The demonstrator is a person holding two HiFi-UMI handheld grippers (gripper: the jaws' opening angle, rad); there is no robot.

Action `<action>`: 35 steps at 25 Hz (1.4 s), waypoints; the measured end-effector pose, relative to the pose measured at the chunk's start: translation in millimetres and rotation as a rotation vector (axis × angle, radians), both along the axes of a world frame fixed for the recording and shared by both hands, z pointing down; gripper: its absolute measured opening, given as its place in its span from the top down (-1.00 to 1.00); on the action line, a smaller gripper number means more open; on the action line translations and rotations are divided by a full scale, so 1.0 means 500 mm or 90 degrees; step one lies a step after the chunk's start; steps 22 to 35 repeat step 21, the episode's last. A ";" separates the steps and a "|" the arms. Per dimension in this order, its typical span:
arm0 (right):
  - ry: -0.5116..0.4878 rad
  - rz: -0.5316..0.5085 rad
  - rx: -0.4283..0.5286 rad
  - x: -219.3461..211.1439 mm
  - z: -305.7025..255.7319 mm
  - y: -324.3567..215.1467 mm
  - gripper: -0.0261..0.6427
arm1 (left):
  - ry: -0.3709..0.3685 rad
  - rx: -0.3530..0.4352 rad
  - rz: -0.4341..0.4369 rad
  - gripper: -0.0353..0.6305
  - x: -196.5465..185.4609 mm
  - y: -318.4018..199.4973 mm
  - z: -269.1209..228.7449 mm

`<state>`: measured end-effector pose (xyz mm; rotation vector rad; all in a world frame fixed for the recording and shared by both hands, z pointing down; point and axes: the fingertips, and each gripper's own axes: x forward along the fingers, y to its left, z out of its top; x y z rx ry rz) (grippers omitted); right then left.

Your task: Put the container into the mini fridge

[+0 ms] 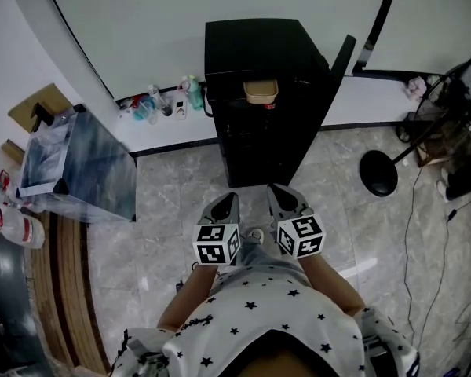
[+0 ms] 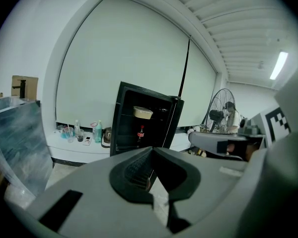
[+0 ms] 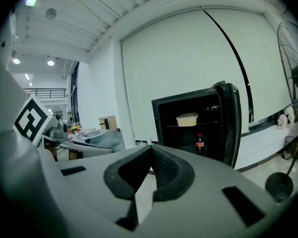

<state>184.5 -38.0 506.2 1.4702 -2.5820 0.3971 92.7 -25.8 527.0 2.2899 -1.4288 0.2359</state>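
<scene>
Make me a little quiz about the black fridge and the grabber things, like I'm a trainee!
1. True or false: the container sits on a shelf inside the open mini fridge.
2. What stands on the level below it? A) a bottle B) a teddy bear C) a banana
3. Fill in: the left gripper and the right gripper are both empty, with their jaws ____.

Key: 1 true; 2 A; 3 shut.
</scene>
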 end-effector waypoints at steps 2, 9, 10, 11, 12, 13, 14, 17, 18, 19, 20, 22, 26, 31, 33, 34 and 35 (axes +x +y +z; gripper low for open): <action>-0.011 0.002 -0.002 -0.004 -0.002 -0.003 0.94 | -0.001 0.001 0.001 0.86 -0.002 -0.003 0.000; -0.020 -0.003 0.004 -0.010 -0.010 -0.014 0.94 | 0.002 0.006 -0.001 0.86 -0.003 -0.018 -0.003; -0.021 -0.003 0.005 -0.010 -0.011 -0.016 0.94 | 0.002 0.007 -0.001 0.86 -0.003 -0.020 -0.004; -0.022 -0.002 0.006 -0.010 -0.013 -0.018 0.94 | 0.003 0.007 -0.001 0.86 -0.002 -0.021 -0.004; -0.022 -0.002 0.006 -0.010 -0.014 -0.020 0.94 | 0.003 0.006 -0.001 0.86 -0.002 -0.023 -0.004; -0.023 -0.002 0.007 -0.009 -0.016 -0.022 0.94 | 0.004 0.006 -0.001 0.86 -0.001 -0.024 -0.004; -0.024 -0.002 0.006 -0.009 -0.017 -0.024 0.94 | 0.004 0.006 -0.001 0.86 0.000 -0.026 -0.005; -0.029 -0.001 0.004 -0.012 -0.018 -0.031 0.94 | 0.005 0.004 -0.001 0.86 -0.002 -0.033 -0.003; -0.031 -0.001 0.003 -0.013 -0.018 -0.033 0.94 | 0.005 0.004 -0.001 0.86 -0.002 -0.035 -0.003; -0.032 -0.002 0.002 -0.014 -0.017 -0.034 0.94 | 0.005 0.003 -0.001 0.86 -0.002 -0.037 -0.002; -0.032 -0.003 0.000 -0.015 -0.017 -0.035 0.94 | 0.005 0.003 -0.001 0.86 -0.003 -0.038 -0.002; -0.033 -0.004 -0.002 -0.016 -0.016 -0.036 0.94 | 0.005 0.002 -0.001 0.86 -0.003 -0.039 -0.002; -0.033 -0.004 -0.002 -0.016 -0.016 -0.036 0.94 | 0.005 0.002 -0.001 0.86 -0.003 -0.039 -0.002; -0.033 -0.004 -0.002 -0.016 -0.016 -0.036 0.94 | 0.005 0.002 -0.001 0.86 -0.003 -0.039 -0.002; -0.033 -0.004 -0.002 -0.016 -0.016 -0.036 0.94 | 0.005 0.002 -0.001 0.86 -0.003 -0.039 -0.002; -0.033 -0.004 -0.002 -0.016 -0.016 -0.036 0.94 | 0.005 0.002 -0.001 0.86 -0.003 -0.039 -0.002; -0.033 -0.004 -0.002 -0.016 -0.016 -0.036 0.94 | 0.005 0.002 -0.001 0.86 -0.003 -0.039 -0.002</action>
